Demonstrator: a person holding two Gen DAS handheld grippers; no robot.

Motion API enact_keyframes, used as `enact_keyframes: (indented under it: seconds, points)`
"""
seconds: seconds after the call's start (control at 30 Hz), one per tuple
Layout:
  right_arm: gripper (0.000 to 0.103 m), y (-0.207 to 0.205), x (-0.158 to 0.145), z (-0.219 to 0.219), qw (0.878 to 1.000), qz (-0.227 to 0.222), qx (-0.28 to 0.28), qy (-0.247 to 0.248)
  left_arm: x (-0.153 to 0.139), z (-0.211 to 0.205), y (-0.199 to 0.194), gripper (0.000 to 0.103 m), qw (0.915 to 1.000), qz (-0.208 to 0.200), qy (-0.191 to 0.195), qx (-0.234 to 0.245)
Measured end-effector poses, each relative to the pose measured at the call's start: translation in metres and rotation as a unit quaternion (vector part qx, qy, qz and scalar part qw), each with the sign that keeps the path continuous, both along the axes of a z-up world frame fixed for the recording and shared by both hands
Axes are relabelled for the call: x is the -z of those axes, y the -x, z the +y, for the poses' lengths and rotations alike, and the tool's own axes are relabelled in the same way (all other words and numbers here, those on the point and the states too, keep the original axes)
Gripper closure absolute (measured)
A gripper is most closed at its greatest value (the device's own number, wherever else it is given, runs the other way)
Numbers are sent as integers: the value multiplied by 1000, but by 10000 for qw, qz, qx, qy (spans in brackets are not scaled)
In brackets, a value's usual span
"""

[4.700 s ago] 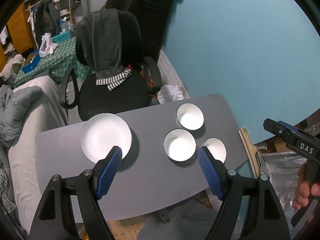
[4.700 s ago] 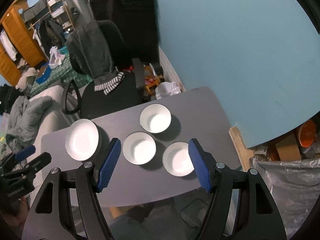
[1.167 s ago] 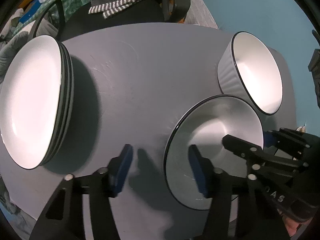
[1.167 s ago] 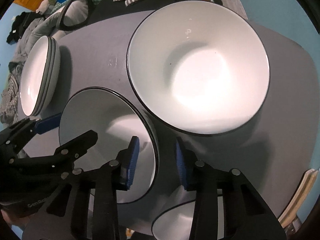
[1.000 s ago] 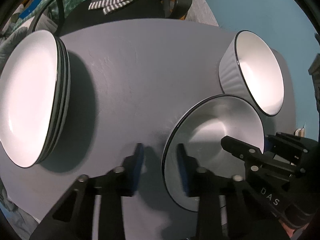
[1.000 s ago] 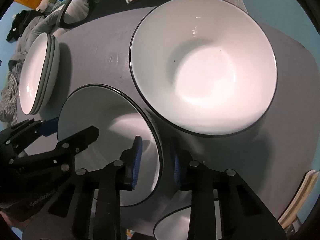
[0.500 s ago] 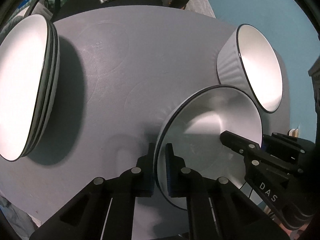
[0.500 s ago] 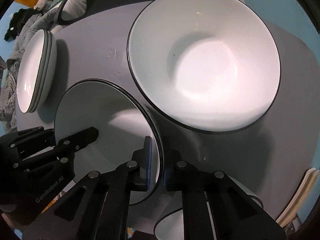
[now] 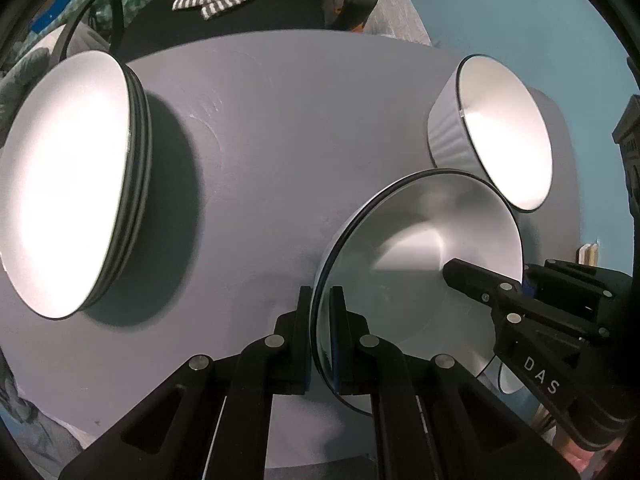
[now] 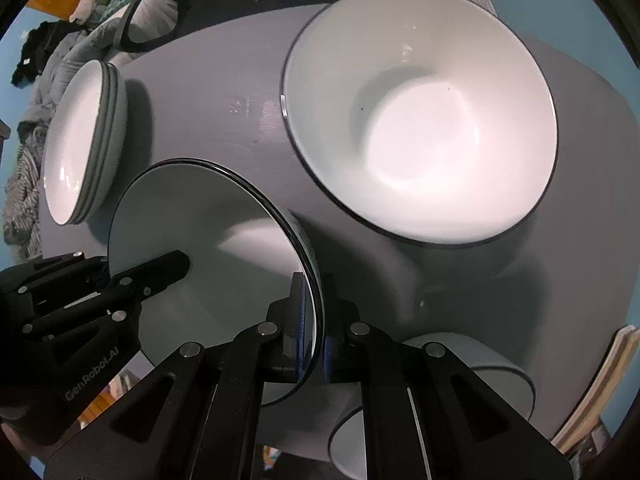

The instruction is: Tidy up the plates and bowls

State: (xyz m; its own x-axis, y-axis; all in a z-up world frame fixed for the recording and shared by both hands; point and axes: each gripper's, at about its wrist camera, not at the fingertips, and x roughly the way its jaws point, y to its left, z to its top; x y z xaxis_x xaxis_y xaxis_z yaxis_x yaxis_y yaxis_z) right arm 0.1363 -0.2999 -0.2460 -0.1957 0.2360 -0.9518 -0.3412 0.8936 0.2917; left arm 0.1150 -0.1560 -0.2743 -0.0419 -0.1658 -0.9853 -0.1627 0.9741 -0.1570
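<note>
Three white bowls with dark rims and a stack of white plates sit on a grey table. My left gripper is shut on the left rim of the middle bowl, one finger inside and one outside. On the opposite rim of that bowl, my right gripper is shut the same way. Each gripper shows in the other's view: the right gripper, the left gripper. The far bowl stands close behind. The near bowl is partly hidden by my right gripper.
A black office chair with striped cloth stands behind the table. A blue wall is to the right. The plate stack is at the table's left end, with bare grey surface between it and the bowls. Wooden boards lie beyond the table's right edge.
Both grippers came down from high above the table to the middle bowl. Over the last second their jaws closed from a small gap onto its opposite rims.
</note>
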Motion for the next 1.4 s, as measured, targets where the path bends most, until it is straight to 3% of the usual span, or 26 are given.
enact_keyframes:
  seconds: [0.33,0.83,1.4]
  points:
    - [96,-6,-40,-15,9998,-177,34,15,-38,-8,-20,96,9995,-239,63,180]
    - [96,-31,-63,-21,9987,-397,319,-4,-66,-26,-44,96,9973,-567,82,457]
    - [96,-75,-41,-52,9979,-192,621,73,-42,-60,-89,96,9968,-388,-52,703]
